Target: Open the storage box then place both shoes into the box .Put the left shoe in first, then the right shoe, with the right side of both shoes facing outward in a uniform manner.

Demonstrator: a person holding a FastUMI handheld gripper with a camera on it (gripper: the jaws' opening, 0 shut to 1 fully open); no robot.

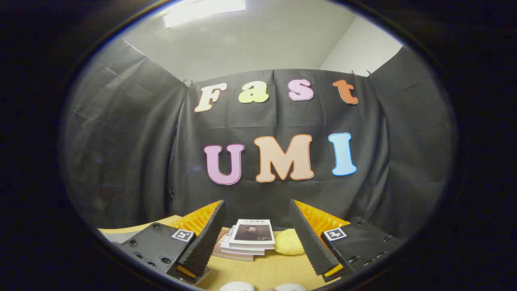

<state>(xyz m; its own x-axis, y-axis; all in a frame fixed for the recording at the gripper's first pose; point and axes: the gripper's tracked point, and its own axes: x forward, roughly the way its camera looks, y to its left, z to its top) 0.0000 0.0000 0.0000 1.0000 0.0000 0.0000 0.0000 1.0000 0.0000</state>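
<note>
My gripper (257, 212) is open, its two fingers spread wide with nothing between them, held above a wooden table (266, 268). Low between the fingers, at the near edge of the table, two white rounded tops show side by side: one shoe (237, 286) on the left and another shoe (290, 287) on the right. Only their upper parts are visible.
A stack of books (249, 239) lies on the table just beyond the fingers. A yellow soft object (289, 242) sits to the right of the books. The black cloth wall (121, 153) closes off the back and both sides.
</note>
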